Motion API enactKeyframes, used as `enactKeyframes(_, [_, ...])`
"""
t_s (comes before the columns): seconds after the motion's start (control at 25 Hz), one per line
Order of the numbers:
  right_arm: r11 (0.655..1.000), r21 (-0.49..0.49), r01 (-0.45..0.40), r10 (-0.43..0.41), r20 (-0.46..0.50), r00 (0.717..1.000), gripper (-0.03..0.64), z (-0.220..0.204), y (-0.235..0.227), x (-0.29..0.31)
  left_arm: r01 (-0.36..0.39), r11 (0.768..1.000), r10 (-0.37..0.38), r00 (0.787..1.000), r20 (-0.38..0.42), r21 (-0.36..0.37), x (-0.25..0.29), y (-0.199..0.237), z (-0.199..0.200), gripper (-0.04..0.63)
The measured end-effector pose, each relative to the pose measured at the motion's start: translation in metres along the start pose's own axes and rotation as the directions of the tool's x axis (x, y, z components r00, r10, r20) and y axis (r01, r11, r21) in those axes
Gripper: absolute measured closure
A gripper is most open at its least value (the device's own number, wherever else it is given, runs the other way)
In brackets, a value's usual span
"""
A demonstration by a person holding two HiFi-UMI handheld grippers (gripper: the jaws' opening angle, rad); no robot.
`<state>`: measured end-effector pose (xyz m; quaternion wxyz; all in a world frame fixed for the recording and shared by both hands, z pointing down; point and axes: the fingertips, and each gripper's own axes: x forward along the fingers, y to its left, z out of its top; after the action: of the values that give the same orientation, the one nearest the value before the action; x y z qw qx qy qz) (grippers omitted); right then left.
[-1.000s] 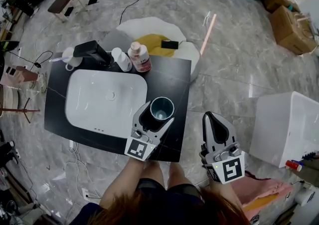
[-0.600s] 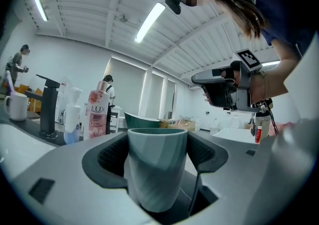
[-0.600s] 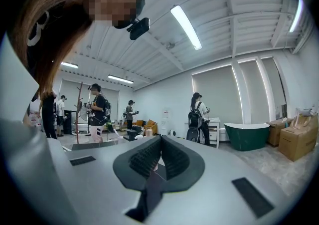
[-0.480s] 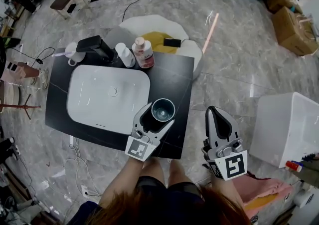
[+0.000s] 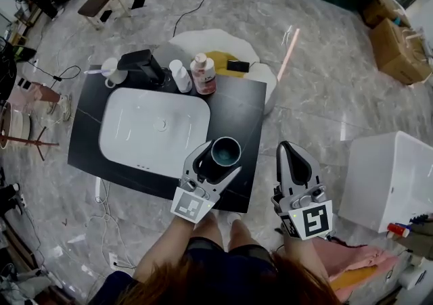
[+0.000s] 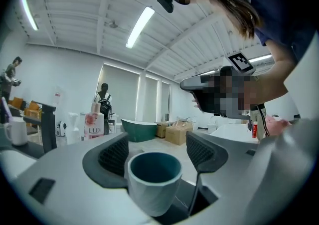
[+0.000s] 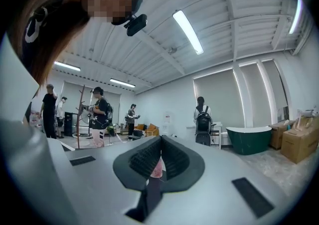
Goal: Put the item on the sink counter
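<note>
A teal cup (image 5: 225, 151) stands upright between the jaws of my left gripper (image 5: 220, 156), over the front right part of the black sink counter (image 5: 245, 104), just right of the white basin (image 5: 155, 124). In the left gripper view the cup (image 6: 154, 184) fills the space between the ribbed pads (image 6: 115, 155), and my left gripper (image 6: 162, 151) is shut on it. My right gripper (image 5: 289, 155) hangs over the floor to the right of the counter, shut and empty; in the right gripper view its pads (image 7: 172, 156) meet.
At the counter's back edge stand a black faucet (image 5: 142, 65), a white mug (image 5: 111, 74), a white pump bottle (image 5: 180, 75) and a pink-labelled bottle (image 5: 203, 74). A white box (image 5: 389, 175) sits on the floor to the right. People stand farther off in the room.
The head view has shifted, so the counter sits slightly lower and to the right in the picture. Both grippers hold nearly the same pose, the cup still between the left jaws.
</note>
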<state>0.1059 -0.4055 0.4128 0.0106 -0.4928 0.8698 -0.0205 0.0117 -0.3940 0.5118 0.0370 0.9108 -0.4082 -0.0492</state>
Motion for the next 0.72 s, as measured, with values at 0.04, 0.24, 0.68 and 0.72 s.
enactKeyframes(0.04, [1.000,-0.004,-0.003,0.003,0.005,1.000,0.601,0.003,0.002,-0.001,-0.002,1.000,0.002,1.000,0.009,0.000,-0.002,-0.002,0.008,0.247])
enactKeyframes(0.24, [1.000,0.000,-0.007,0.007,0.060,0.998,0.601,0.031,0.016,-0.002,-0.032,0.999,0.030,0.999,0.037,0.030,-0.013,-0.007,0.045,0.247])
enactKeyframes(0.68, [0.996,-0.064,-0.058,0.065,0.108,0.992,0.601,0.070,0.035,-0.023,-0.189,0.972,0.179,0.980,0.082,0.137,-0.036,-0.001,0.127,0.251])
enactKeyframes(0.72, [0.996,-0.065,-0.061,0.068,0.112,0.991,0.601,0.072,0.036,-0.026,-0.205,0.970,0.195,0.977,0.084,0.132,-0.039,-0.001,0.133,0.256])
